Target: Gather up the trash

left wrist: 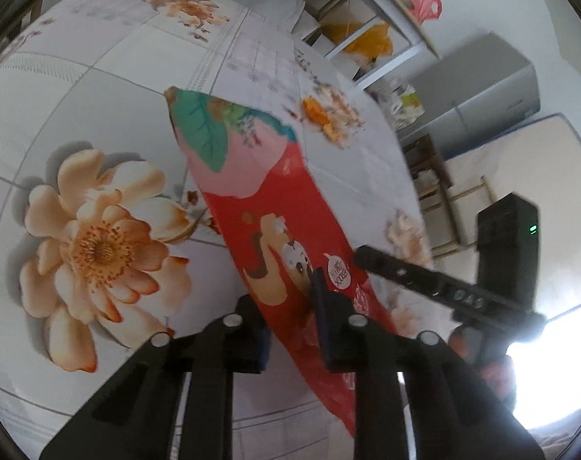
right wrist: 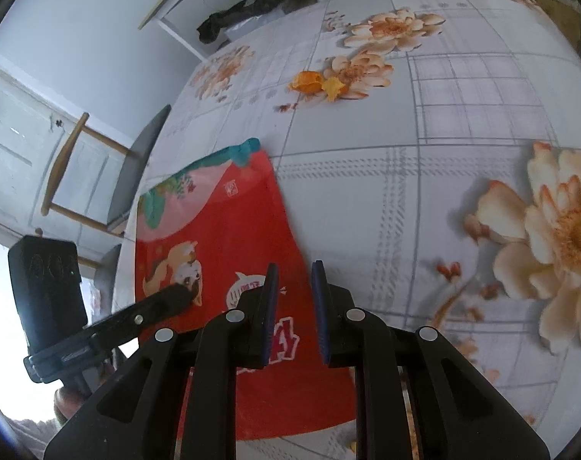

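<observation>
- Flower-printed tablecloth with grey grid lines covers the table; a wooden chair stands past its edge by a pale wall
- Red snack bag, flat and long, has its teal-and-pink end pointing away across the cloth, toward the orange peel scraps lying well apart from it
- Left gripper is pinching the bag's near end, which stands on edge between the pads; the bag's long axis runs away from the fingers
- Right gripper has its blue pads narrowly parted with the bag's right edge showing between them; I cannot tell whether they press on it
- Each wrist view shows the other gripper at the bag's side
</observation>
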### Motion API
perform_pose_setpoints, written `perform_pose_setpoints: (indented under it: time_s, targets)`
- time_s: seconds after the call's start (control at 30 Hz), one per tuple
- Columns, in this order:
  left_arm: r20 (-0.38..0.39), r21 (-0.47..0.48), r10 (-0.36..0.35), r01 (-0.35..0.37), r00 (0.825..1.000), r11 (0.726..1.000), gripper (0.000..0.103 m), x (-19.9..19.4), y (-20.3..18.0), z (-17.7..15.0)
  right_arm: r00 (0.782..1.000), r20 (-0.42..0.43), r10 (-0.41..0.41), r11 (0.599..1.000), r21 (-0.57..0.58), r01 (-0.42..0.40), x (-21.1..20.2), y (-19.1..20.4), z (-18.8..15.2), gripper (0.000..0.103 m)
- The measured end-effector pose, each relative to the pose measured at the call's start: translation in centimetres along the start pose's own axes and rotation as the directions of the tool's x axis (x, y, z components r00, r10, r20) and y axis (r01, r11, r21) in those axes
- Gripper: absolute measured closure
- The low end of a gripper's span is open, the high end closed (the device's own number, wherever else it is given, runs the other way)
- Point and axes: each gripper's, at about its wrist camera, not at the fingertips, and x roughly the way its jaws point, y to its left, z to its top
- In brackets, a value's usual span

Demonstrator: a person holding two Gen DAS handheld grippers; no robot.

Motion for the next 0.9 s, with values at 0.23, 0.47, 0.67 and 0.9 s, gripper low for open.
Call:
perform_pose_setpoints:
  time_s: [0.23, 0.47, 0.67, 0.9]
  targets:
    - [-0.017, 0.065, 0.066, -0.065, 0.998, 0.996, 0.094, -0.1, -0.1, 0.1, 0.991, 0.124, -0.048, 0.997, -0.052, 0.054, -1.9, 0.3, 4.5, 0.063]
    - [-0.024, 0.079, 0.074, -0.072, 0.997, 0.994, 0.096, 0.0, 0.1, 0.2, 0.981, 0.148, -0.123, 0.982, -0.128, 0.142, 1.2, 1.0, 9.9, 0.062]
    - [-0.031, 0.077, 0.066, -0.063, 0.997, 0.995, 0.096, -0.4, 0.7, 0.4, 0.97, 0.113, -0.215, 0.954, -0.189, 0.234, 3.9, 1.2, 10.5, 0.075]
    - [-0.033, 0.077, 0.055, -0.053, 0.998, 0.996, 0.097, -0.7, 1.2, 0.5, 0.966, 0.118, -0.231, 0.947, -0.2, 0.251, 4.3, 1.0, 10.0, 0.091]
